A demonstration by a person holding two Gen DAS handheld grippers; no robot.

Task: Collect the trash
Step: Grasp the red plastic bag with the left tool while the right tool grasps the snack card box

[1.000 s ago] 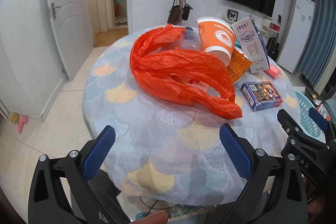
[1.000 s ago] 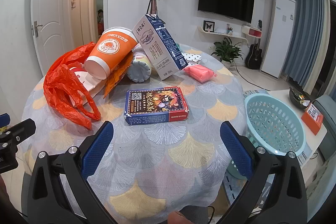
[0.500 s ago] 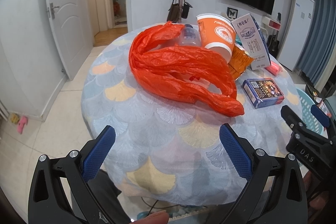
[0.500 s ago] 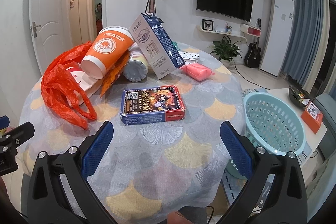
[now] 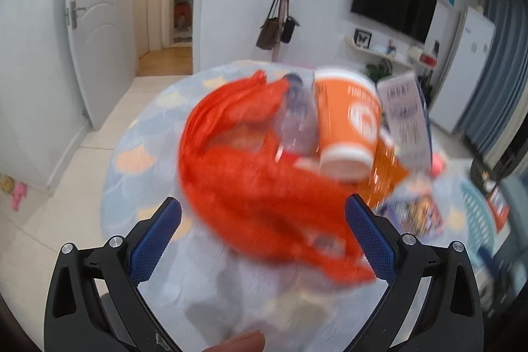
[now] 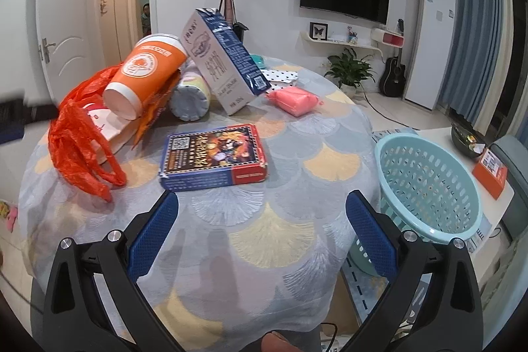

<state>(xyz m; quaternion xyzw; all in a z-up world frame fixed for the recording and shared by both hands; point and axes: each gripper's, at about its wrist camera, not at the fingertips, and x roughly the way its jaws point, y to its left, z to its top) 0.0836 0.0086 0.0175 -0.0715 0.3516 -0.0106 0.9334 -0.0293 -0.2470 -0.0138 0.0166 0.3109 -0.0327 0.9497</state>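
Two pairs of tongs face the round counter point(image 6: 297, 240), both spread wide and holding nothing. The blue basket point(image 6: 425, 183) beside the counter, on the right, looks empty. The orange bag point(image 5: 264, 187) lies directly ahead of the left tongs point(image 5: 262, 236), its long axis slanting from far left to near right; the left tongs are clearly nearer it. The flat box point(image 6: 213, 157) lies just ahead of the right tongs point(image 6: 262, 236), its long side across them.
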